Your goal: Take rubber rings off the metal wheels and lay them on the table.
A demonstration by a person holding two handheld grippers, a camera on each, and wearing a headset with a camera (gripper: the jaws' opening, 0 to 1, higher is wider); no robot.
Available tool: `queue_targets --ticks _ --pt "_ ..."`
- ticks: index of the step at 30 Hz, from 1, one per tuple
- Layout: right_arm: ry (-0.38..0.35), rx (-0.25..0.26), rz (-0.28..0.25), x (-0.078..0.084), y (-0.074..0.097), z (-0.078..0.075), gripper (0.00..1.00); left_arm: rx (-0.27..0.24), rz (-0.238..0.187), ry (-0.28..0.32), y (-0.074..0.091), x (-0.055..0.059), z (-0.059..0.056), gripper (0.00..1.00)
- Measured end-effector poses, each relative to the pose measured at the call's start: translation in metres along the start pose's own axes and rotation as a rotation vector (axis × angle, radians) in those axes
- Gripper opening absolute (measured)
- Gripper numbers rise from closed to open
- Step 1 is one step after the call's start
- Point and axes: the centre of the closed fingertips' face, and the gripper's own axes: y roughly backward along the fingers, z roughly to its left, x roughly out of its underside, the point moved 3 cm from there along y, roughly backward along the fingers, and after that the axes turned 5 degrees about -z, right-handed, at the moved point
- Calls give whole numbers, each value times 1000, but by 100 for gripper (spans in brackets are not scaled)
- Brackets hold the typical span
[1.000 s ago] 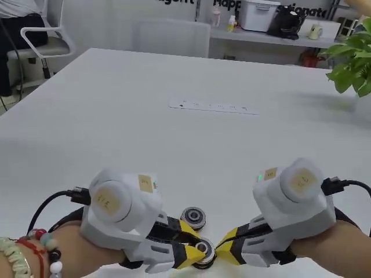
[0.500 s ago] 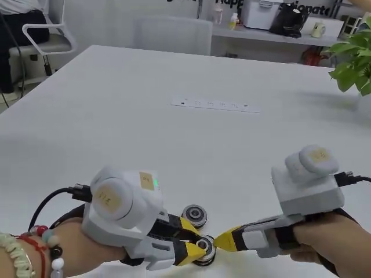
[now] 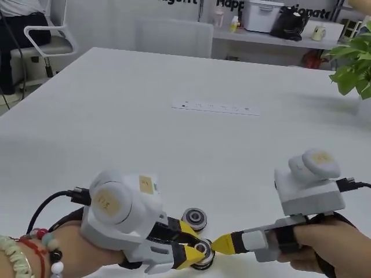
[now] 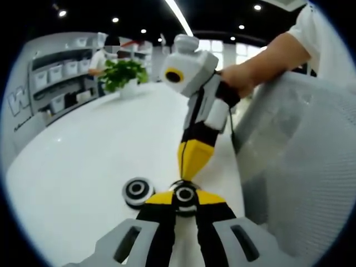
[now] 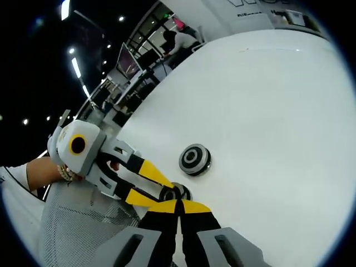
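We judge that the task is only at its start. The left tongs [image 3: 191, 253] are clenched on one wheel [image 4: 184, 196]. The right tongs [image 3: 221, 244], with jaws pressed together, touch its rim; we cannot tell if they pinch the ring. The second wheel [image 3: 193, 219] lies just beyond the left tongs with its rubber ring [image 4: 127, 192] on. Under the tongs is a white table [image 3: 174, 150]. Far beyond them are a chair [image 3: 174, 37], a plant [image 3: 353, 66] and, nearer, a power strip [image 3: 214, 106].
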Motion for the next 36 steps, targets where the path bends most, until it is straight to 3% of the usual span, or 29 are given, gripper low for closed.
queue_targets --ticks 32,34,35,36 --pt "-36 -65 -21 -4 -1 10 0 -2 3 -16 -1 0 0 13" --pt "-44 -85 -31 -5 -1 13 0 -2 3 -16 -1 0 0 13" --pt "-65 -130 -72 -12 -1 20 0 -2 4 -16 -1 0 0 13" --pt "-77 -132 -93 -16 0 21 0 -3 4 -15 -1 0 0 13"
